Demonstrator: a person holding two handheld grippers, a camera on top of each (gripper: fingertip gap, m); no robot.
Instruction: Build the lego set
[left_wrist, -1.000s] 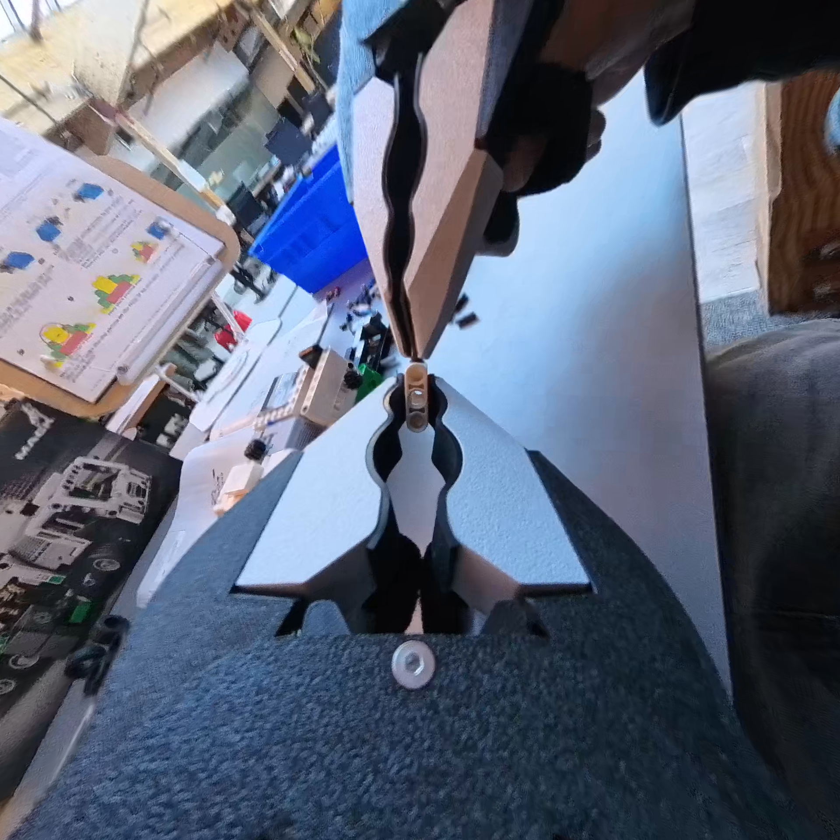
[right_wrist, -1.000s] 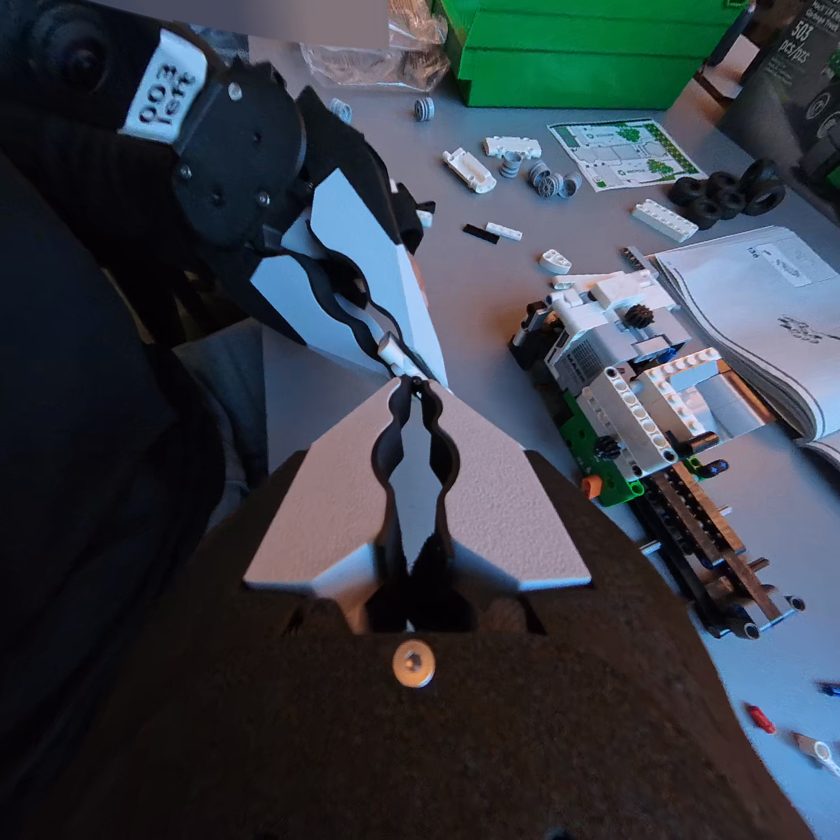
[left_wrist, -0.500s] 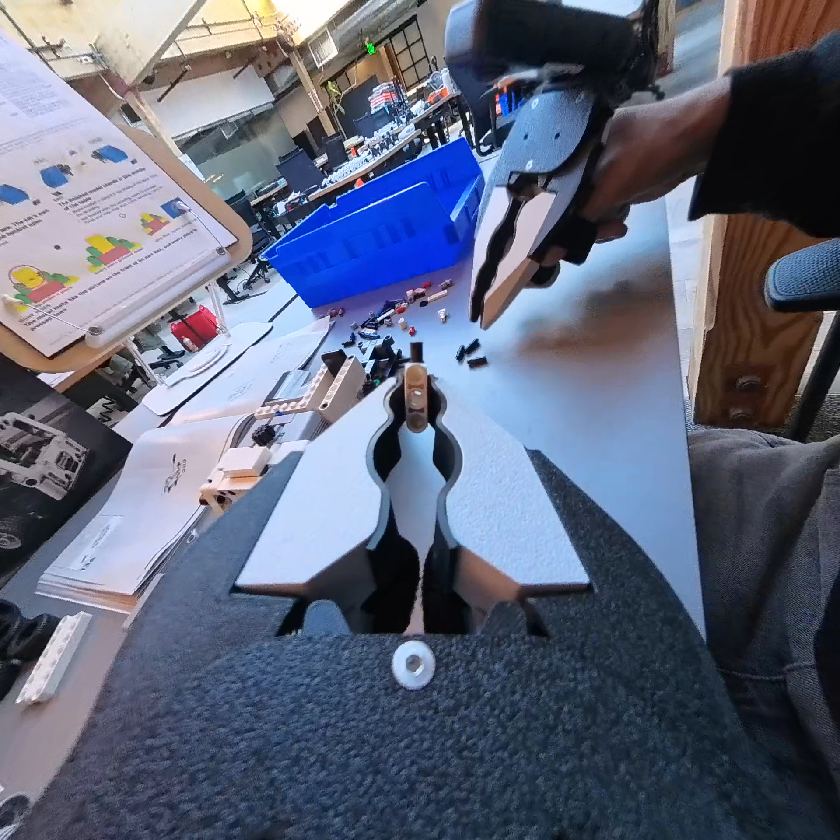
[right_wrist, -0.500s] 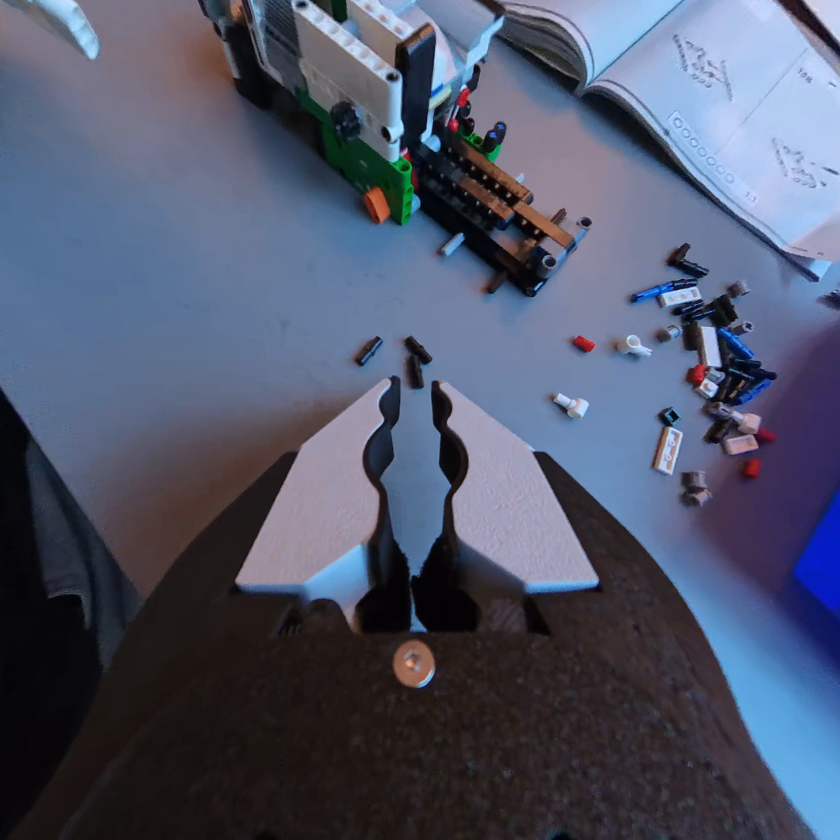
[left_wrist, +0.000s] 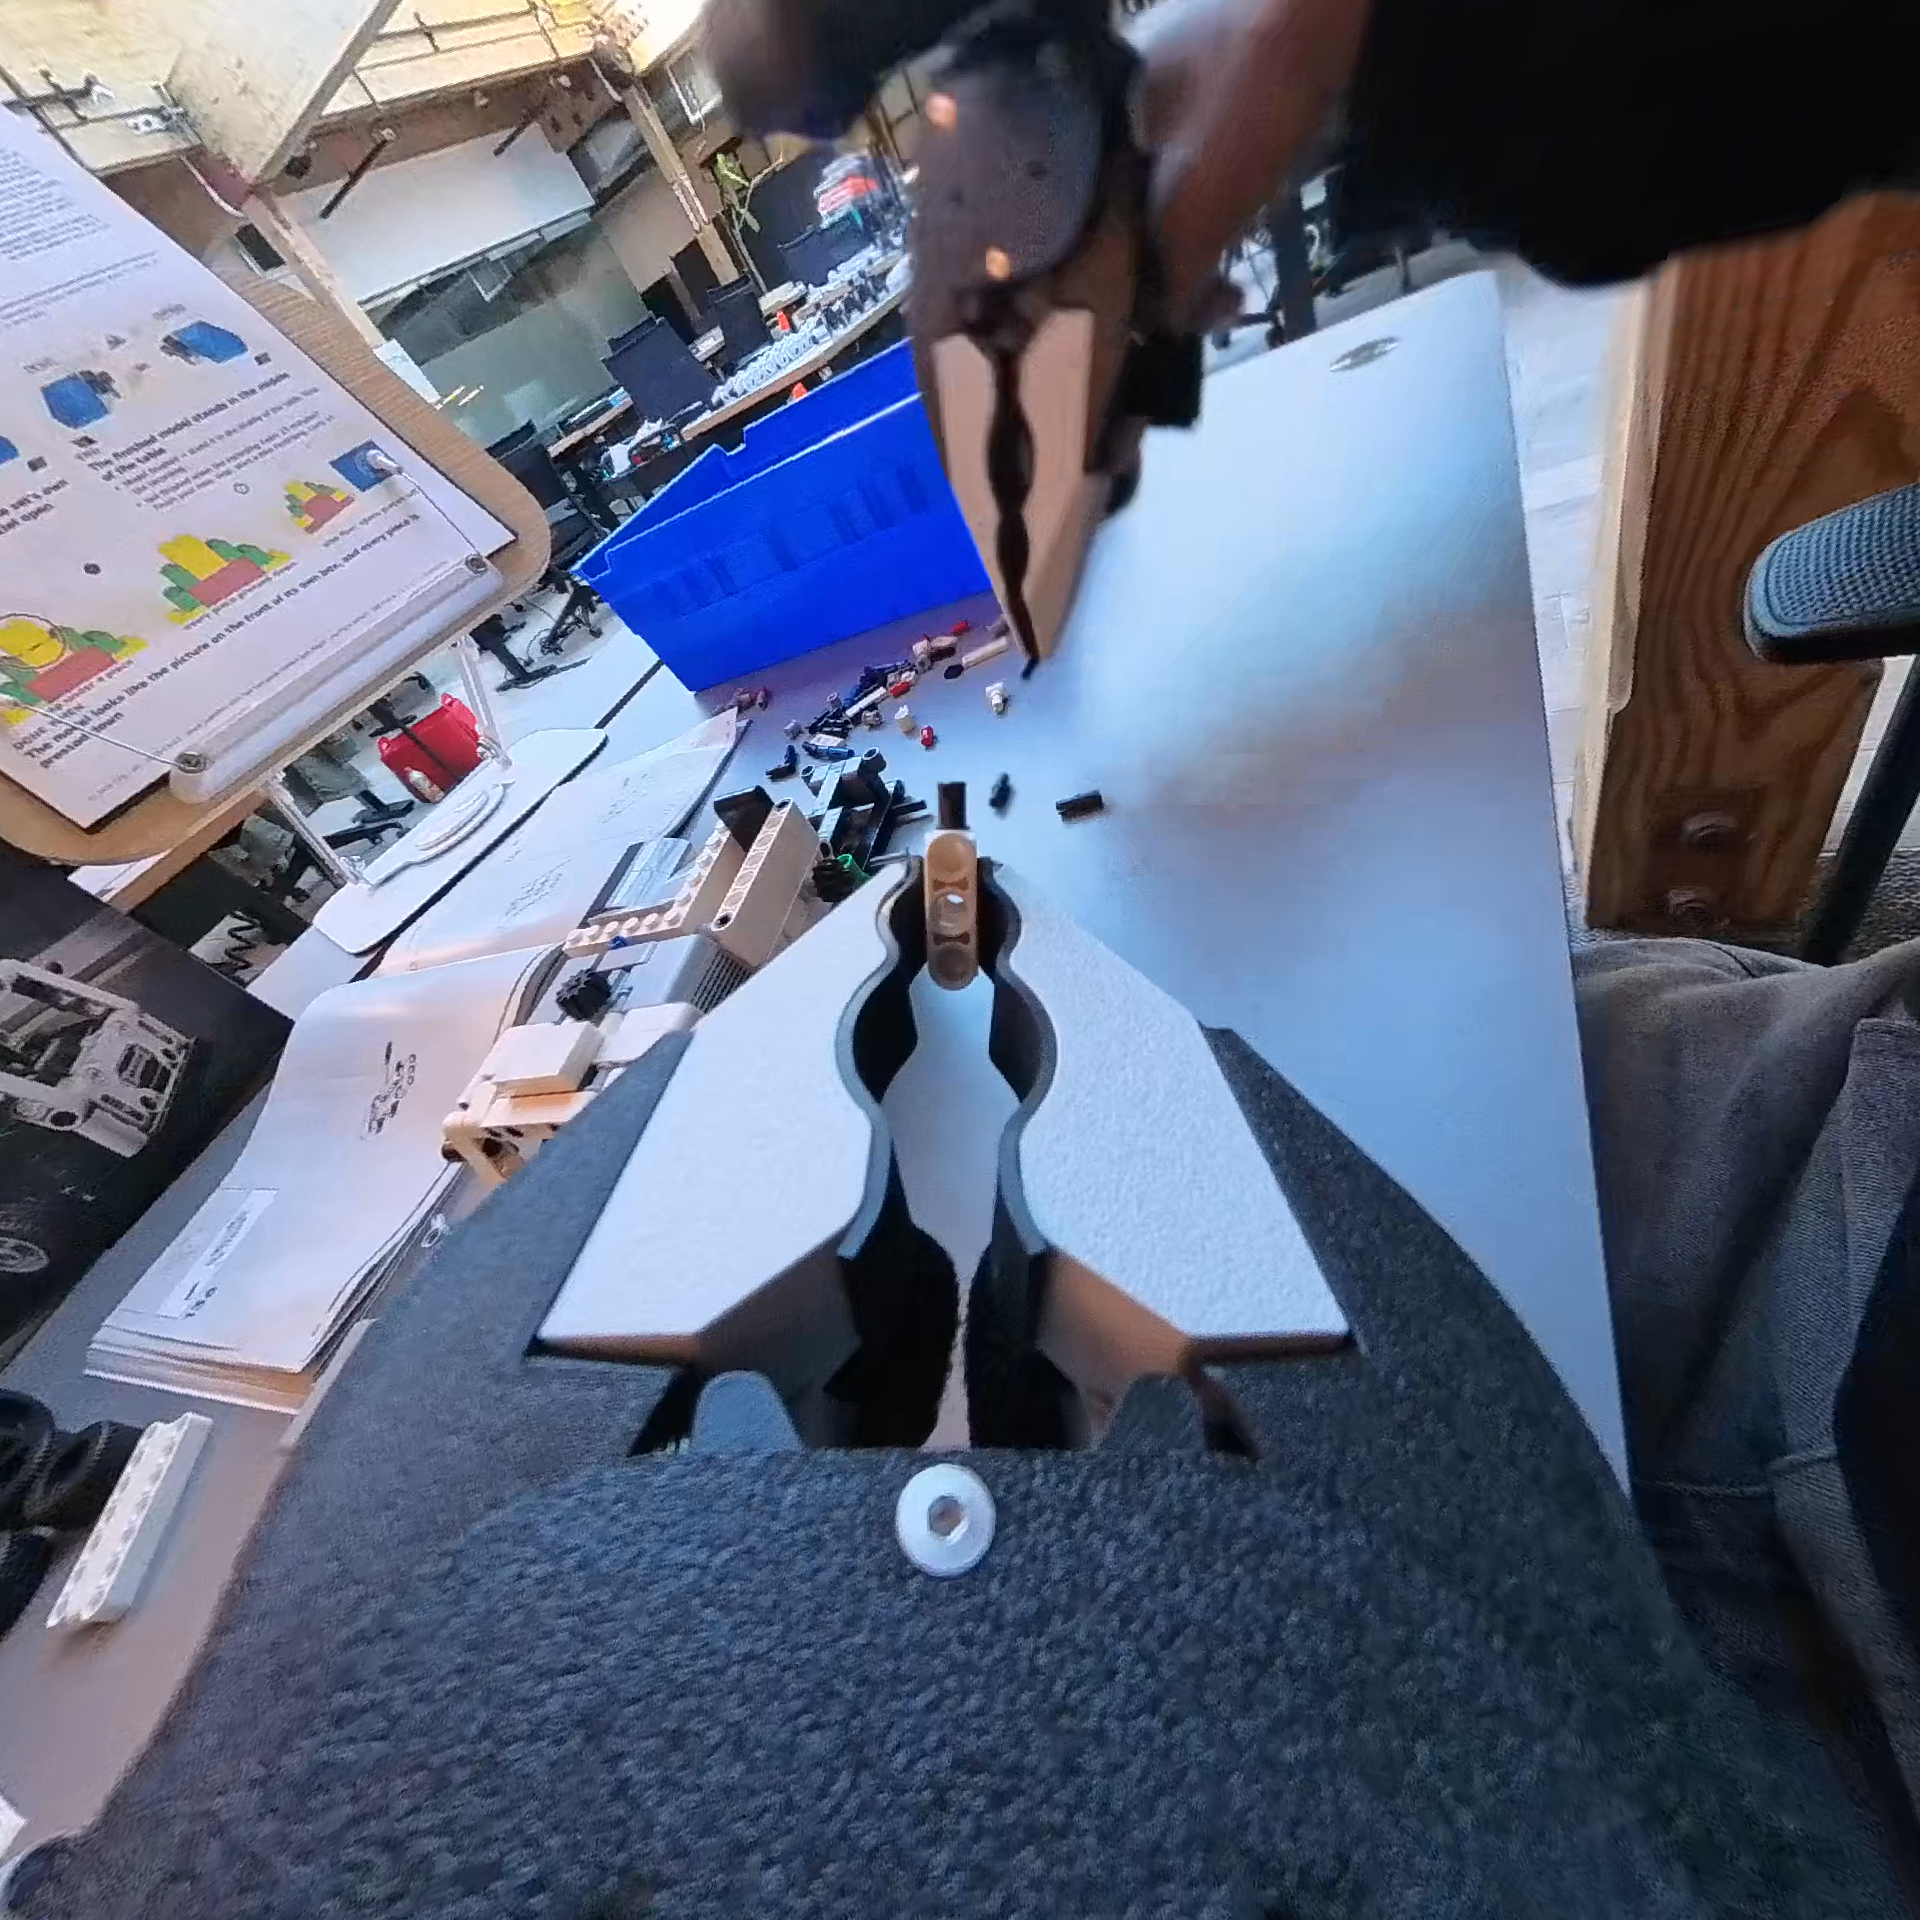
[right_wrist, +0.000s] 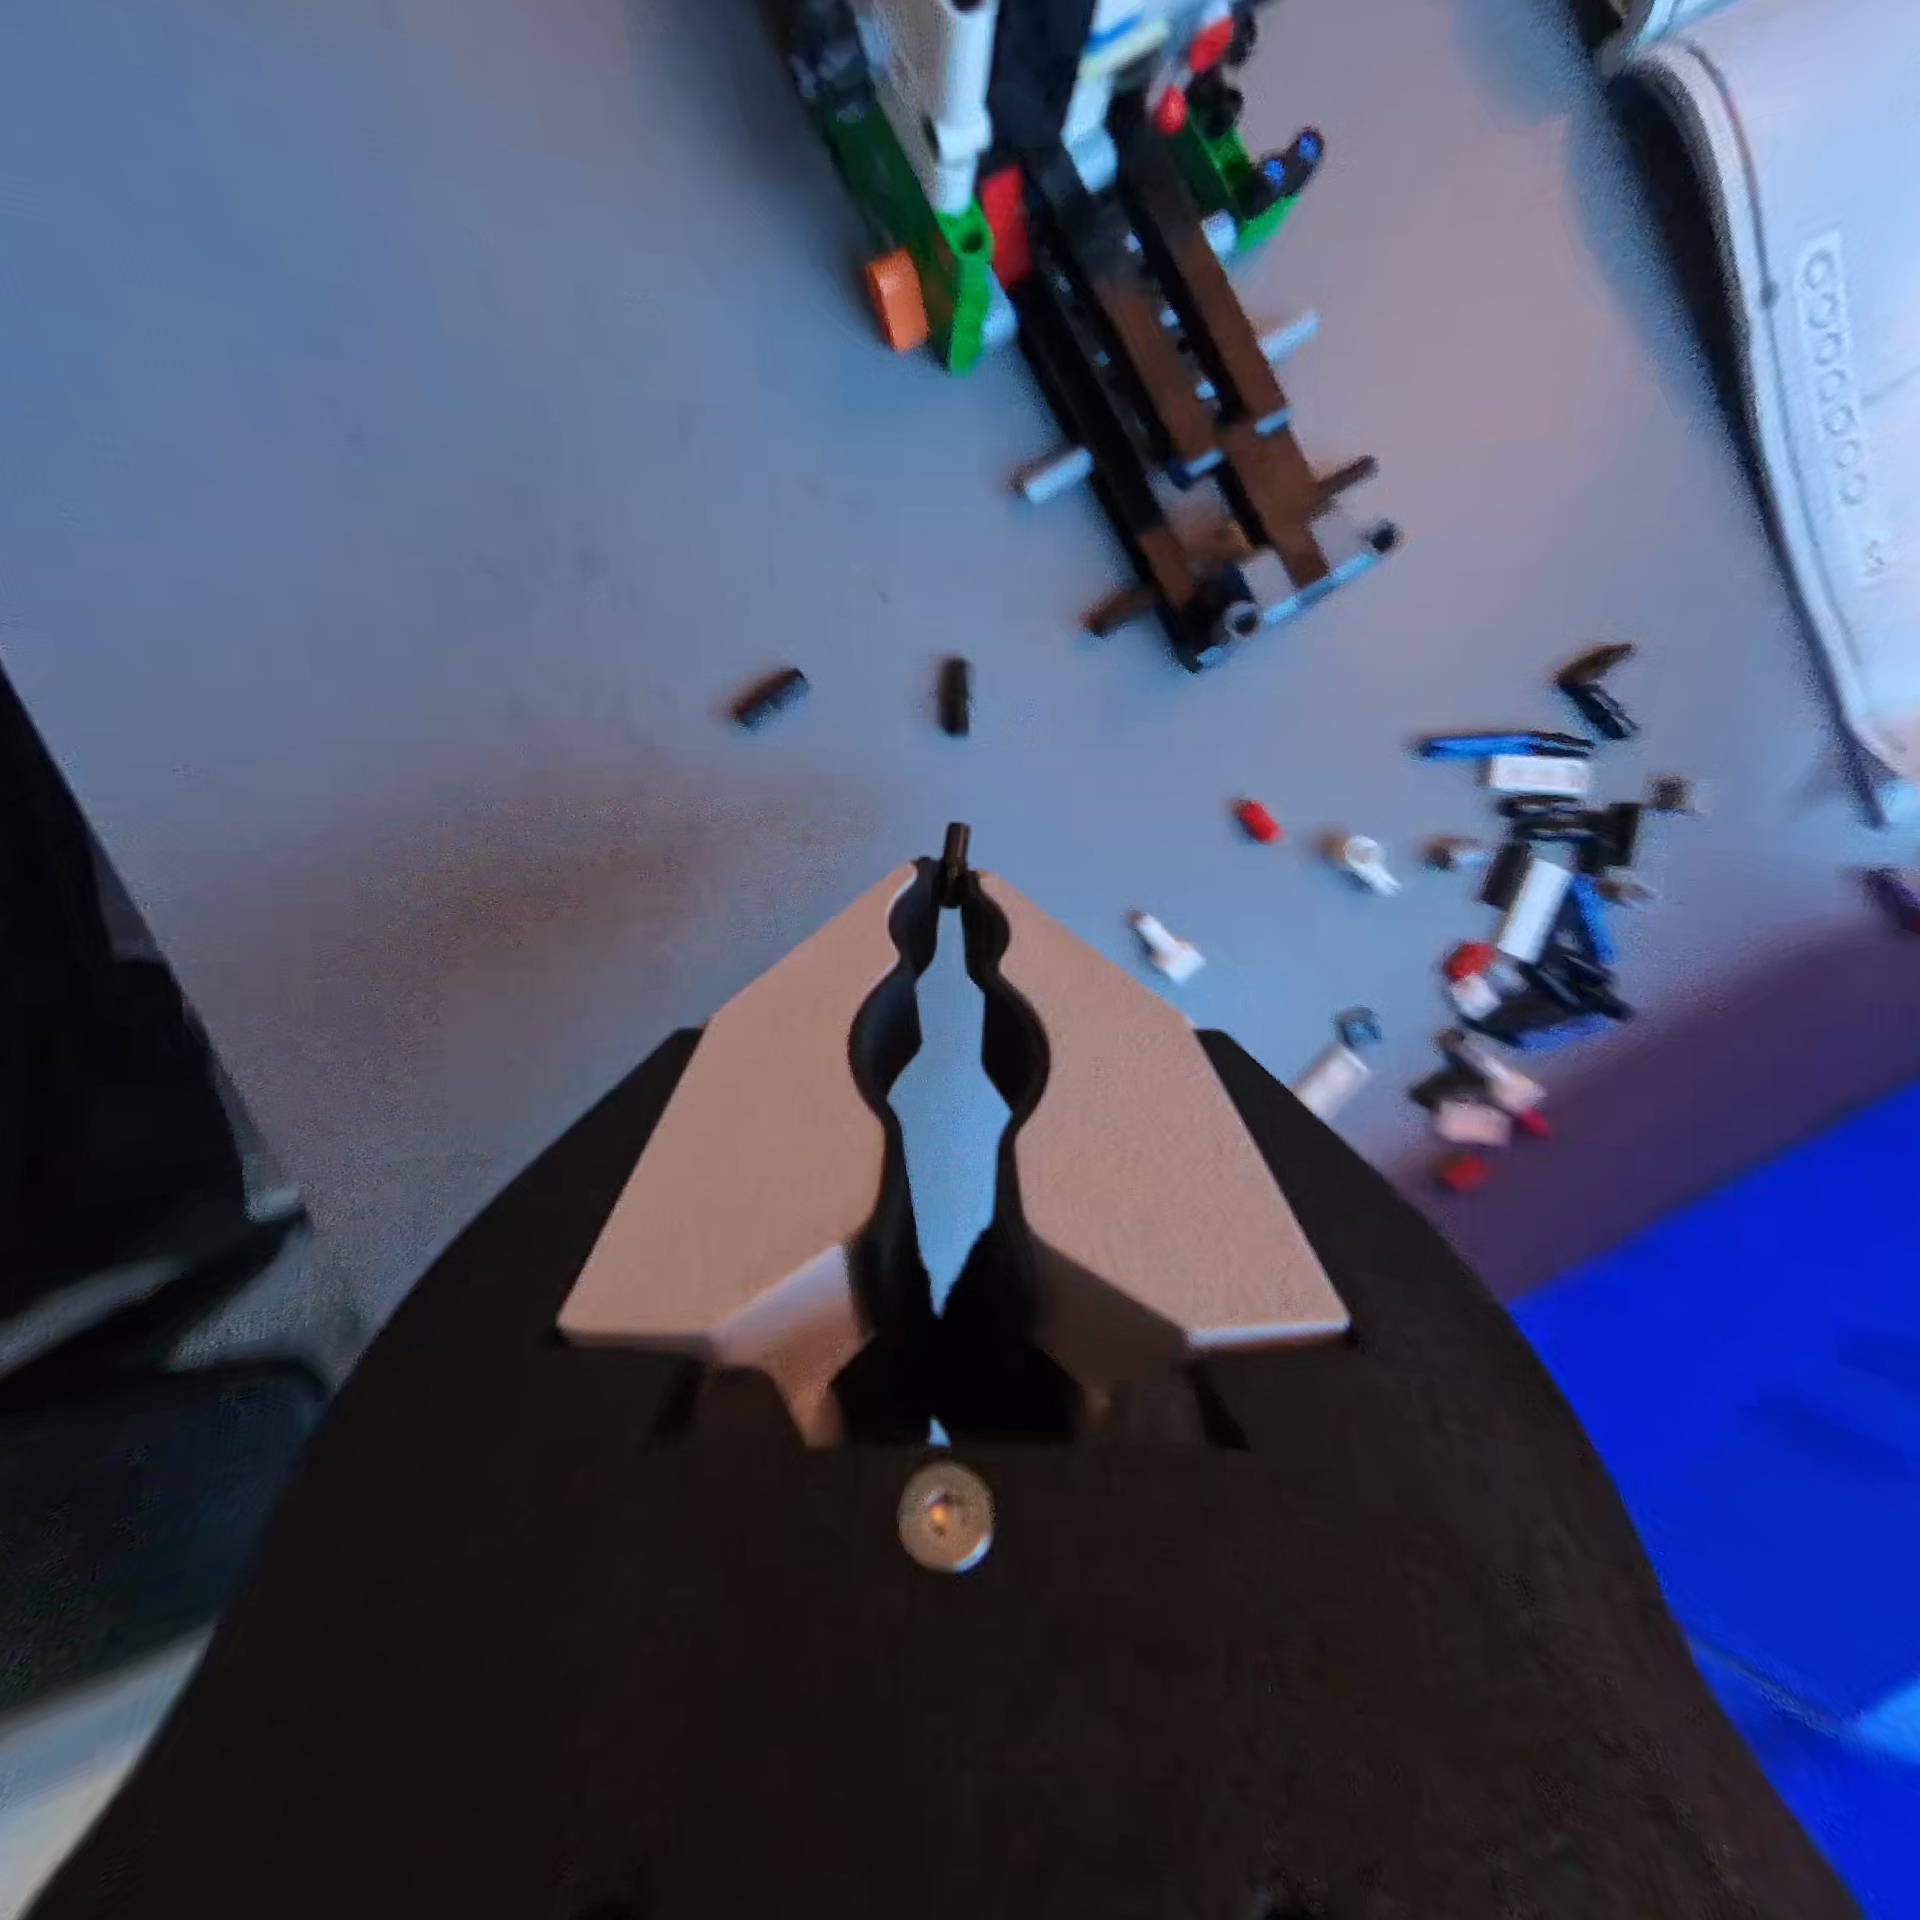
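My left gripper (left_wrist: 951, 883) is shut on a small tan beam with holes (left_wrist: 951, 925); a black pin (left_wrist: 951, 805) sticks out of its far end. My right gripper (right_wrist: 953, 883) is shut on a short black pin (right_wrist: 954, 857) just above the grey table (right_wrist: 416, 468). In the left wrist view the right gripper (left_wrist: 1029, 649) points down at the table beyond the left one. Two more black pins (right_wrist: 767, 696) (right_wrist: 953, 694) lie just ahead. The partly built truck model (right_wrist: 1132, 343) lies beyond them and also shows in the left wrist view (left_wrist: 727, 894).
A pile of small loose parts (right_wrist: 1527, 935) lies right of the right gripper, next to a blue bin (right_wrist: 1766, 1351) (left_wrist: 790, 540). An open instruction booklet (left_wrist: 343, 1143) and a dark set box (left_wrist: 83, 1060) lie left. A sheet on a wooden stand (left_wrist: 208, 468) stands behind. A person's leg (left_wrist: 1745, 1195) is at the right. Some 20 cm of space lies between my two pairs of fingers.
My right gripper left the tan beam, swung over to the three loose black pins with its jaws open, and shut on one of them. My left gripper still holds the tan beam.
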